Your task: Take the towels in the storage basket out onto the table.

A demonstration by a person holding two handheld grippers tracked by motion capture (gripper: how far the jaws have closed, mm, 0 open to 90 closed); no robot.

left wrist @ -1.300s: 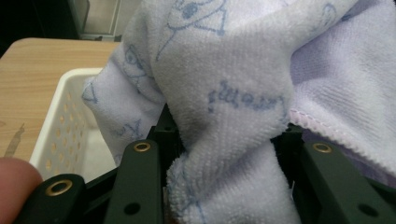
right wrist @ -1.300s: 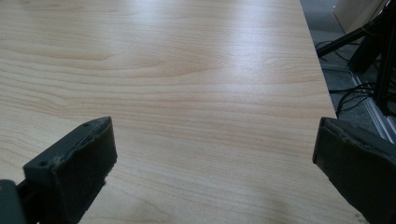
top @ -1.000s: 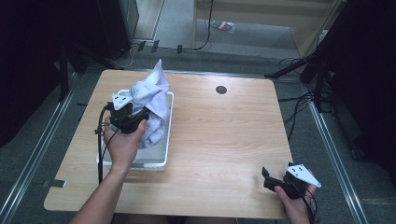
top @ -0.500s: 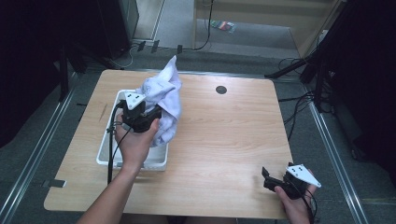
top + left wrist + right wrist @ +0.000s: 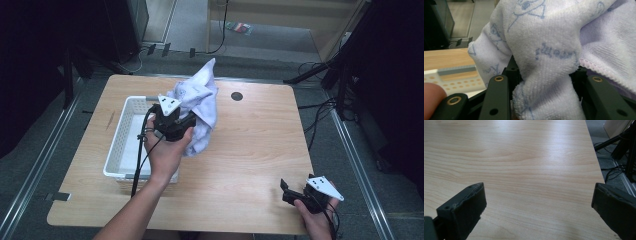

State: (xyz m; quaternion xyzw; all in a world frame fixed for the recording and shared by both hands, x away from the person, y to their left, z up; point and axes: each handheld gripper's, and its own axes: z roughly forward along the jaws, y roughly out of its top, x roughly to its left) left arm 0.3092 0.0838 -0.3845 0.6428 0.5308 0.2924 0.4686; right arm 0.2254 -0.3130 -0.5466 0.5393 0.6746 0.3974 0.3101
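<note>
A pale lilac towel (image 5: 200,107) with blue printed drawings hangs bunched above the table, just right of a white perforated basket (image 5: 120,145). My left gripper (image 5: 182,120) is shut on the towel and holds it up over the basket's right rim. In the left gripper view the towel (image 5: 549,50) is pinched between the two black jaws. My right gripper (image 5: 286,191) rests low at the table's front right corner, open, its jaws spread wide over bare wood (image 5: 534,170) with nothing between them.
The wooden table (image 5: 260,145) has a round cable hole (image 5: 237,96) near its back edge. Its right edge (image 5: 596,157) drops to a floor with cables and stand legs. Dark equipment stands at the back left.
My left gripper has carried the towel up out of the basket and to the right, past the basket's right rim. The right gripper has stayed put.
</note>
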